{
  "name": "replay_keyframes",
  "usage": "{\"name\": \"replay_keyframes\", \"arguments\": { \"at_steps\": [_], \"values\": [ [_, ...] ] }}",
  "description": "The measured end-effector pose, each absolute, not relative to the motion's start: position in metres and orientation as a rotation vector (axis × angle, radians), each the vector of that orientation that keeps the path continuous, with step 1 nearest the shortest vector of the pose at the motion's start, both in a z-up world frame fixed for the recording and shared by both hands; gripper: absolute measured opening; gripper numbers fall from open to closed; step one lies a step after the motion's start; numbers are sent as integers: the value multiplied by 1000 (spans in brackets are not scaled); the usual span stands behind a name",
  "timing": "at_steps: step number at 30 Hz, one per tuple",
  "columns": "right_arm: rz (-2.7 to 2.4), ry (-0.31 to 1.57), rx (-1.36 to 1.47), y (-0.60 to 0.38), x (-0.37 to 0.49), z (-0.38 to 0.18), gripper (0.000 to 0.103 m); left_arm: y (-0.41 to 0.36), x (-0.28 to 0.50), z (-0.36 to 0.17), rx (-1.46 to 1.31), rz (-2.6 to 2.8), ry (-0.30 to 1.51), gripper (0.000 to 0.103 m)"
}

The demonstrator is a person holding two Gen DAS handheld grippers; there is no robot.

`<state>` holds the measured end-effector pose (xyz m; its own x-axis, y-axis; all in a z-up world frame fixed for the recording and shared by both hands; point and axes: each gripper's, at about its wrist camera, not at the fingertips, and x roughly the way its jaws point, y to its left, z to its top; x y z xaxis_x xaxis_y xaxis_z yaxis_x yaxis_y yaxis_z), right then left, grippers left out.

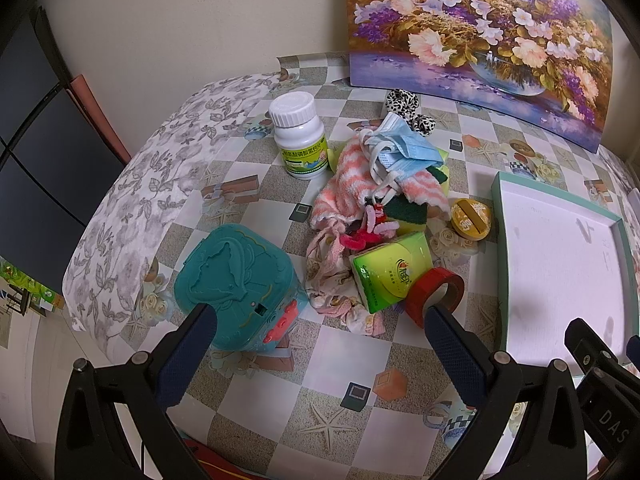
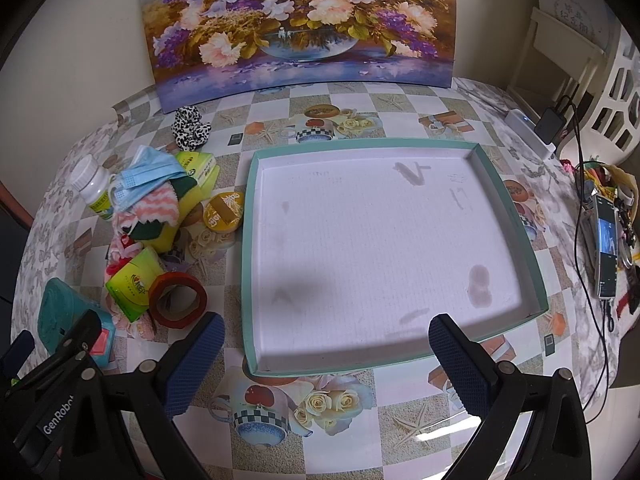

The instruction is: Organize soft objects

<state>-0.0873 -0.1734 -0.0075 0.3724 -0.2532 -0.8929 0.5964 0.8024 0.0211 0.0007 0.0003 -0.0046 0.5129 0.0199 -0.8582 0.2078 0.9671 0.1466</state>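
1. Left wrist view: the left tool (image 1: 320, 328) hangs open and empty over the checked worktop (image 1: 352, 360). Just ahead lies a heap: a pink-and-white striped towel (image 1: 352, 176) under a blue face mask (image 1: 400, 144), its long axis slanting right. A green tissue pack (image 1: 388, 268) touches a red tape roll (image 1: 436, 292).

2. Right wrist view: the right tool (image 2: 326, 364) is open and empty above the teal tray (image 2: 250, 240); the heap sits far left. "GenRobot" marks the other tool.

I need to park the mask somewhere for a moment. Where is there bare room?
The teal-rimmed tray is wholly bare inside. Bare tablecloth also lies before the open left gripper, nearer than the teal box. Crowded: the pile from the white bottle to the red tape roll.
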Motion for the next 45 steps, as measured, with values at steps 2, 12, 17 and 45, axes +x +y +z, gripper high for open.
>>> {"name": "replay_keyframes", "arguments": {
  "at_steps": [2,12,17,45],
  "values": [
    [-561,1058,370,-173,-87,-8,103,0,1,-5,243,-114,1029,103],
    [-503,984,399,-171,-80,7,103,4,6,1,197,-171,1051,103],
    [-466,974,374,-168,-65,12,103,14,31,15,186,-156,1056,103],
    [-167,1183,389,-112,15,-59,95,30,117,-10,125,-290,1330,103]
  ]
}}
